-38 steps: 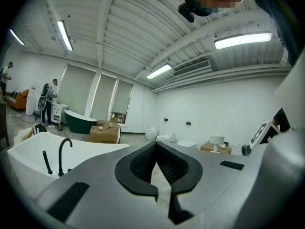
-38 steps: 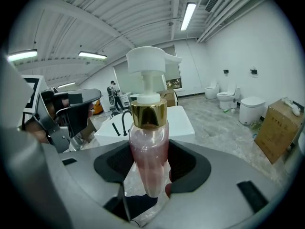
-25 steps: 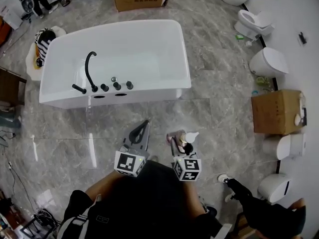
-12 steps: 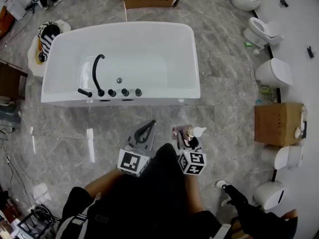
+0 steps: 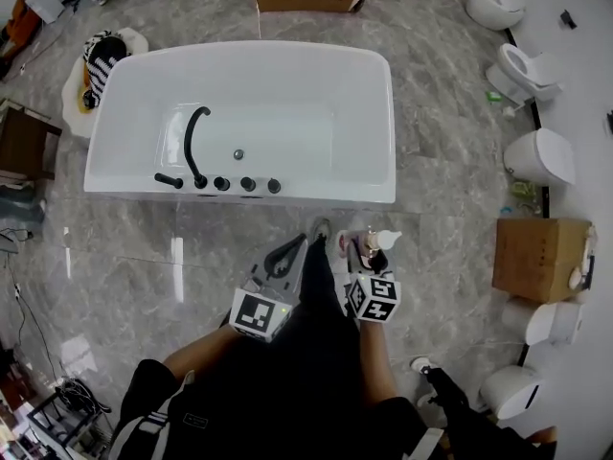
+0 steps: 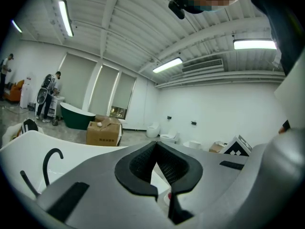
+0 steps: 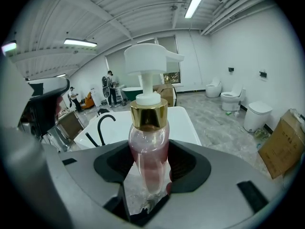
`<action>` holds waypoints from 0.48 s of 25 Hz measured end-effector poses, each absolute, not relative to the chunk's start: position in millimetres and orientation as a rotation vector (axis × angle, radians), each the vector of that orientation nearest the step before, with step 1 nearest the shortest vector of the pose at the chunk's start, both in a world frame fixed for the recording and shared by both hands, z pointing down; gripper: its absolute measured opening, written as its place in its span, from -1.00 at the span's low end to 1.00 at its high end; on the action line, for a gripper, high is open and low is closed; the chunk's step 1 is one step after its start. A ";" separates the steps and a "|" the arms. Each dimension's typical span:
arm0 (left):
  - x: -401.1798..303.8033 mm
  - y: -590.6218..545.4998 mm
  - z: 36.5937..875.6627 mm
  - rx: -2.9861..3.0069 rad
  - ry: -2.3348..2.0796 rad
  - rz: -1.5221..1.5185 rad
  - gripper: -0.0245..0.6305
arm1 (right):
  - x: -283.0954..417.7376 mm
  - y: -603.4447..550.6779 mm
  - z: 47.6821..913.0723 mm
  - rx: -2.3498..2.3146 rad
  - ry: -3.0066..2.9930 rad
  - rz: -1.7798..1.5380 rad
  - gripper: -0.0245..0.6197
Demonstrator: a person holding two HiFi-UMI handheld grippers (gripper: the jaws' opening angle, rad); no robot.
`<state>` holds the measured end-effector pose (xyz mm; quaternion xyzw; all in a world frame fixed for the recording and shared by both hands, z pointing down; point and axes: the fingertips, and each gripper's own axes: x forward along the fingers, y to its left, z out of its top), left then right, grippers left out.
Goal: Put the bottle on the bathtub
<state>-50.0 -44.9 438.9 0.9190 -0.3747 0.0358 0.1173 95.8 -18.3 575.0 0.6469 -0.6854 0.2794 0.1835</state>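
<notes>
The person holds both grippers out in front of the body, low and side by side, jaws pointing forward. The left gripper angles slightly rightward; in its own view its jaws meet at the tips with nothing between them. Its marker cube sits near the hand. The right gripper points nearly straight ahead, just beside the left one, and its jaws are clamped on the lower body of the bottle, which stands upright between the pads. Both forearms, in dark sleeves, reach forward from the torso.
</notes>
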 end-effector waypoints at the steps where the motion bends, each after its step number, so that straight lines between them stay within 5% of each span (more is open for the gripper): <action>1: -48.4 -51.5 440.0 2.685 -1.104 0.113 -0.88 | 98.4 -26.6 576.5 1.817 -1.936 0.789 -0.25; 12: -6.9 -122.5 443.3 2.654 -1.147 0.151 -0.88 | 142.9 -103.4 617.1 1.748 -1.897 0.808 -0.25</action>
